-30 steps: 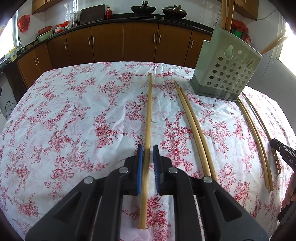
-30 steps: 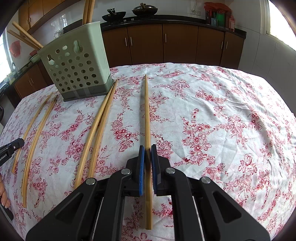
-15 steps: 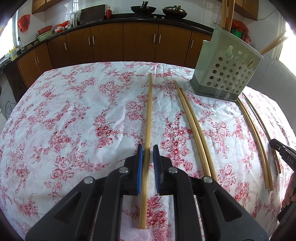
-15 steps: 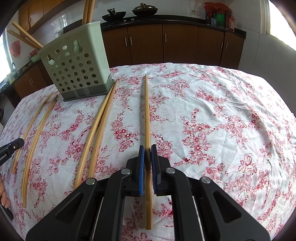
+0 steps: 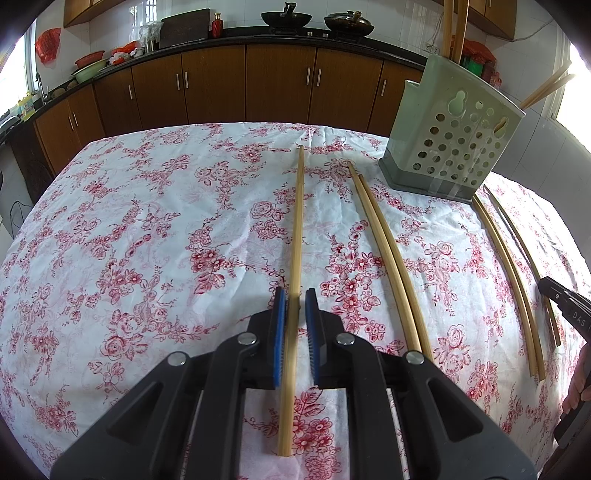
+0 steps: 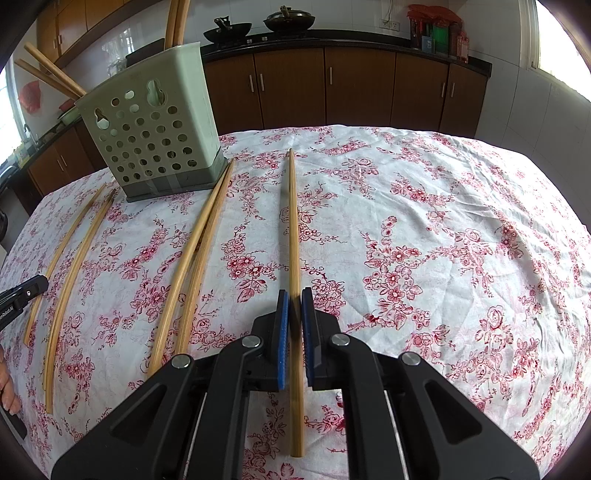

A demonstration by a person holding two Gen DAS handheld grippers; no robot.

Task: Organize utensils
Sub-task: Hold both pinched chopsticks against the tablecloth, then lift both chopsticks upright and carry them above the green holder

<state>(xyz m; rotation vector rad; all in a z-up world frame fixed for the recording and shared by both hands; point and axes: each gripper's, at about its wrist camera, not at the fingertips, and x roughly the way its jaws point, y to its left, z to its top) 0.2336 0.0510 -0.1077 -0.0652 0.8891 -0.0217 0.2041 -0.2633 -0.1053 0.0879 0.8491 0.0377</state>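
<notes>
A long bamboo chopstick lies along the floral tablecloth, and my left gripper is shut on it near its close end. My right gripper is shut the same way on another chopstick. A pale green perforated utensil holder stands at the far side with several chopsticks upright in it. One loose pair lies beside the holder, and a second pair lies on its other side.
The table's cloth is wrinkled and drops off at the edges. Brown kitchen cabinets with woks on the counter line the back. A black finger of the right gripper and a person's hand show at the right edge.
</notes>
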